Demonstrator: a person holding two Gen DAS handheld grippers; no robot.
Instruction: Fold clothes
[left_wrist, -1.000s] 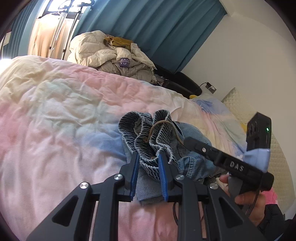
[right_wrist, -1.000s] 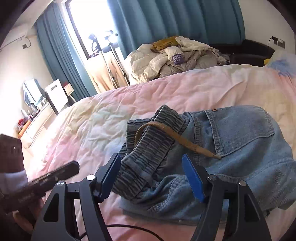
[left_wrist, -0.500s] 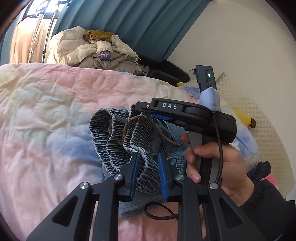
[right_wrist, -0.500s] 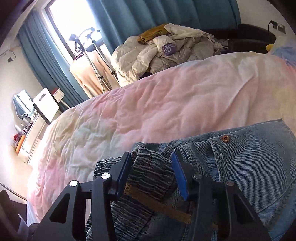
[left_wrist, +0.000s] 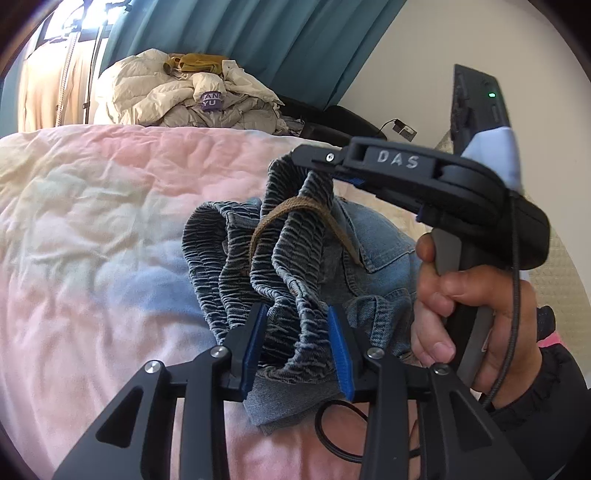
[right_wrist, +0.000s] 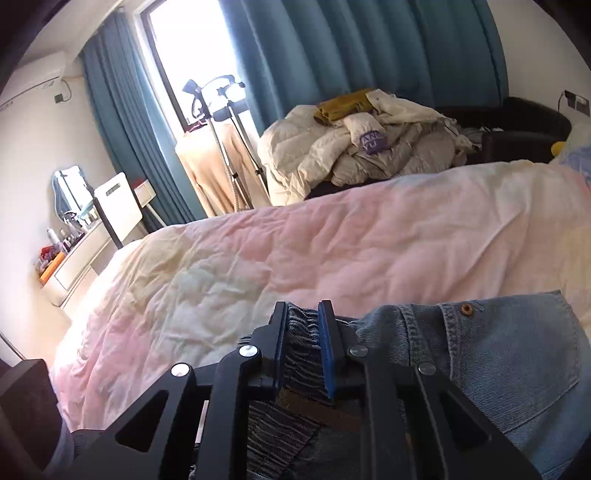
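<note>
- Left wrist view: denim shorts lay bunched on the pastel duvet; left gripper had just been widening, elastic waistband loosely between its pads.
- Right gripper had just been closing and clenched that waistband's upper edge.

A pink-and-cream quilt covered the bed. Beyond its far edge sat a heap of pale padded jackets with a mustard garment on top — teal curtains hung behind it. At far left a bright window, a garment steamer and a cluttered dresser stood near the wall.
</note>
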